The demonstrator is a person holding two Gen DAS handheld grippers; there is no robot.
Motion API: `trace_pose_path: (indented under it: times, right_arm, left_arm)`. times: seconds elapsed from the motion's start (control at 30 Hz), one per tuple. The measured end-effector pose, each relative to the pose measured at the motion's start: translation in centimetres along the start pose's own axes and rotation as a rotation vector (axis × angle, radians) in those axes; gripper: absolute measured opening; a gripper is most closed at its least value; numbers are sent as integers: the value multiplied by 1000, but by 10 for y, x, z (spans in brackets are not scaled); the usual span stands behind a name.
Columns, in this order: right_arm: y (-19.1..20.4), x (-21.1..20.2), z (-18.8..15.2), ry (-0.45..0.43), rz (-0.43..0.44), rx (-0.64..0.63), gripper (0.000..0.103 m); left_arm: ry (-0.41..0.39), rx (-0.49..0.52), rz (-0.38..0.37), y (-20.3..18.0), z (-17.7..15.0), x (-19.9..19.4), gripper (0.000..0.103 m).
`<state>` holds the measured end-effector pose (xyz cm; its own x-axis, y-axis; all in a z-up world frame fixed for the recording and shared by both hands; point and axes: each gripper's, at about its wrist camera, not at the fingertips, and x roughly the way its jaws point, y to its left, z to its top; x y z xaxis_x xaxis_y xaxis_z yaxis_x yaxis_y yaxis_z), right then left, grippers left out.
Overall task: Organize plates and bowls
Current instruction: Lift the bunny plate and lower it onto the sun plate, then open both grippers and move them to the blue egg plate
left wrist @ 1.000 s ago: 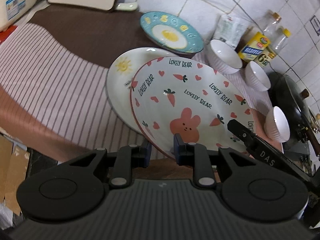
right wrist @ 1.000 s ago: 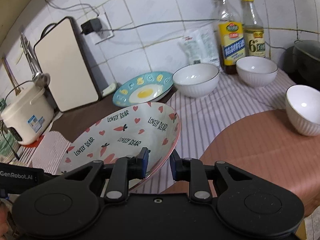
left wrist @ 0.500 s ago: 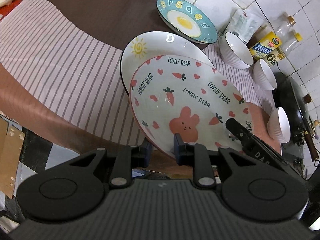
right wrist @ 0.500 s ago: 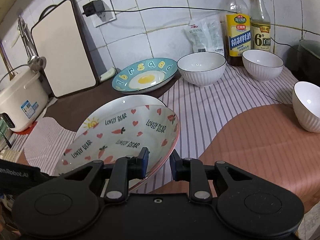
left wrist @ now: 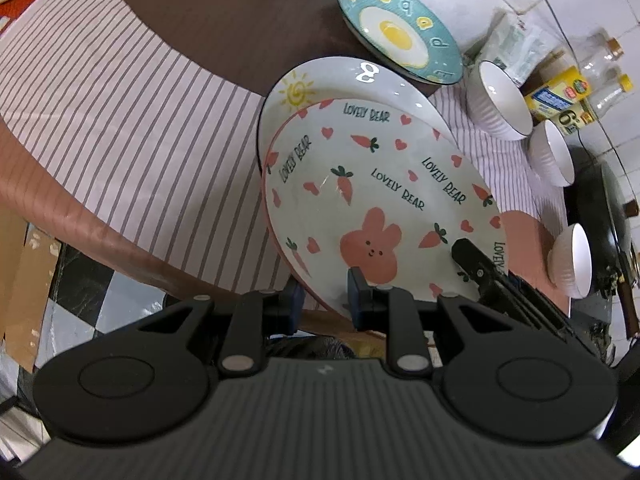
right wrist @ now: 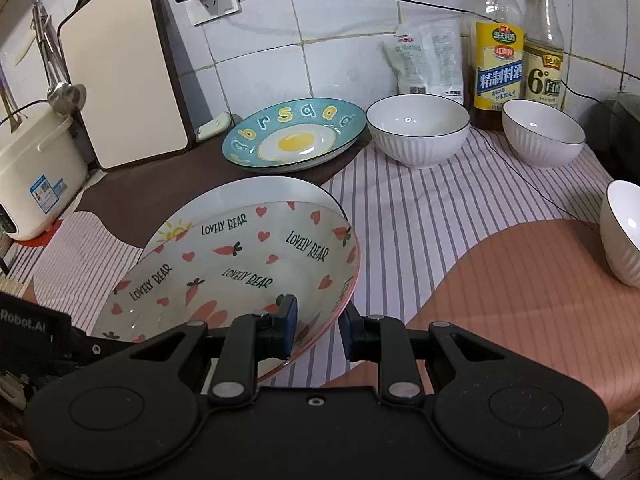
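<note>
**Bunny plate carried over the sun plate**

Both tongs — left gripper [left wrist: 323,298] and right gripper [right wrist: 318,326] — are clamped on opposite rim edges of the round white ceramic plate printed with a pink bunny and carrots [left wrist: 376,200], held tilted above the white sun-motif plate [left wrist: 340,84]. Level it, centre it, lower evenly, then release. Whether the plates touch is hidden — most of the lower plate is covered.

I see two sauce bottles [right wrist: 516,44] and a white packet [right wrist: 430,62] against the tiled wall, a cutting board [right wrist: 124,68] leaning there, and a rice cooker [right wrist: 34,176] on the striped tabletop [right wrist: 440,208].
</note>
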<state>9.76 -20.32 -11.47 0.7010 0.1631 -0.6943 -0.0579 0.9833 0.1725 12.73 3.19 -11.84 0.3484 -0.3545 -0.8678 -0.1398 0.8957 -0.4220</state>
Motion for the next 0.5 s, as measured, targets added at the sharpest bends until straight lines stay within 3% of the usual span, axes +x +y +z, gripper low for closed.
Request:
trace_pose_path:
  times: [0.17,0.5]
  right_arm:
    - [0,11,10,44,1,3,27]
    - [0,33,18,76,-24,-3,30]
  left_arm:
    - [48,-53,-8,5,12,8,21]
    - [127,-61,60,-1,35,23,21]
